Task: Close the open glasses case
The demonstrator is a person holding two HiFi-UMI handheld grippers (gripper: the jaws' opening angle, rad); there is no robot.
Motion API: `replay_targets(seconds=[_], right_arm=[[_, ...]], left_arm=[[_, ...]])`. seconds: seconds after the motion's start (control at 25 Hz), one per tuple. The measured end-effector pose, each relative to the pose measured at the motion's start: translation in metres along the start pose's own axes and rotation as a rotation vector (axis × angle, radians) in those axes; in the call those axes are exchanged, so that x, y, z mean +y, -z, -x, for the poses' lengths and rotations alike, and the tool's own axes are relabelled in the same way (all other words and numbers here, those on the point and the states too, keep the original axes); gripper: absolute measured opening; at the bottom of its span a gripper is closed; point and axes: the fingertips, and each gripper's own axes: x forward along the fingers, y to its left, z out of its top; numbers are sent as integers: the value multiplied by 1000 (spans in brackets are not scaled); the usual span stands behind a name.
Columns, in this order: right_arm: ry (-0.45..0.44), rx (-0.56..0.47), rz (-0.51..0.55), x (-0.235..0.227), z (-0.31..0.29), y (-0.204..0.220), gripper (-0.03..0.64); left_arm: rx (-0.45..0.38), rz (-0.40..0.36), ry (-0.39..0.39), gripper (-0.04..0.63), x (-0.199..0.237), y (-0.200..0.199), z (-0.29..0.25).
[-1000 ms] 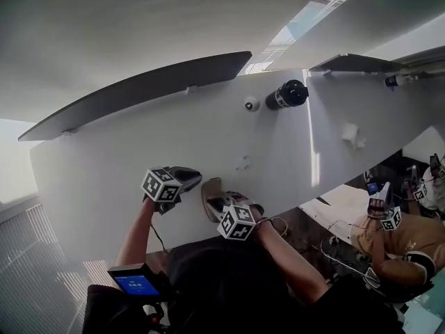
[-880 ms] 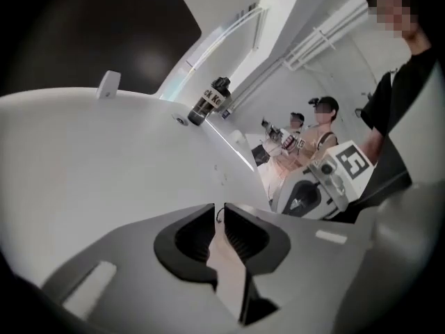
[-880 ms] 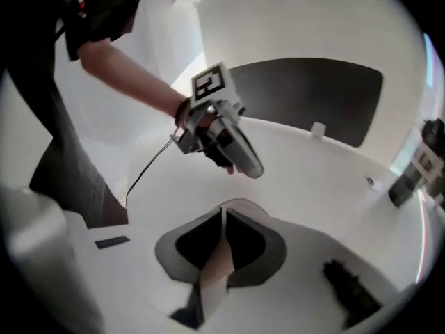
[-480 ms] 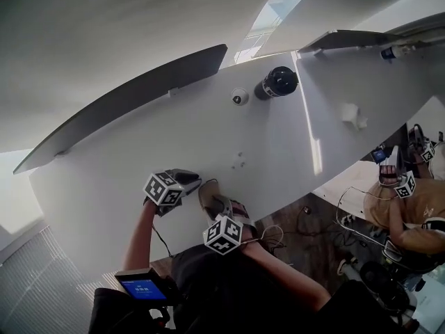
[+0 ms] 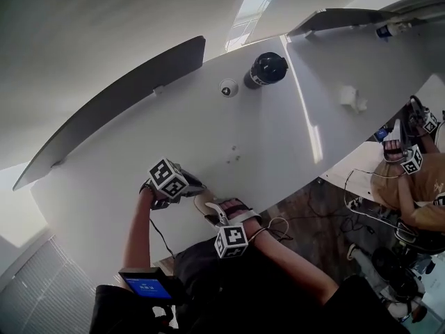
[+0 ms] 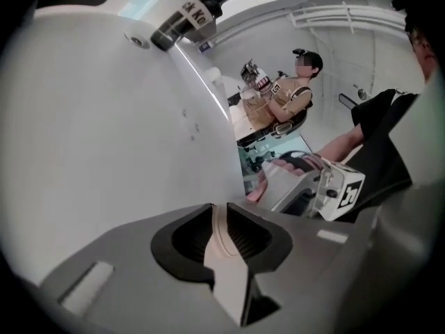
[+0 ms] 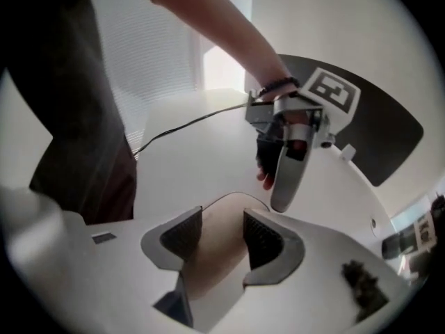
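At the table's [image 5: 278, 138] near edge lies the case [image 5: 204, 202], its rim pinched in the left gripper's [image 6: 221, 221] narrow jaws, which have just been opening, likely to steady it, while the right gripper's [image 7: 222, 239] jaws, just opened wide, straddle it gripping nothing, apparently letting go.

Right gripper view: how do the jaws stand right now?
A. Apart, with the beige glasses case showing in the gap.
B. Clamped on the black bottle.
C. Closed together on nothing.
A: the right gripper has just been opening, and its jaws stand wide apart with the glasses case showing between them, neither pad visibly pressing on it.
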Motion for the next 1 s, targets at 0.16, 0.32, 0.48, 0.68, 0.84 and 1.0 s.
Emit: replay_targets(seconds=[0.16,0.32,0.48,0.68,0.84,1.0], right_arm=[[-124,-62,250,22,11,18,196],[-196,-122,406,36,13,24,196],[-220,-143,488,42,13,26,195],[-255,-148,580,47,16,28,179],[-285,-168,616,51,17,28,169],[-305,-170,618,50,17,27,169]], left_arm=[[101,-144,-37,41,-1,17,-7],[144,-377,-83,72,-5,27,-8],[342,-557,-99,186,-5,57,-27],[342,-716,-165,183,-1,55,-34],[330,-779,-187,117,-3,45,-29],[423,-824,-151,115,2,47,-29]])
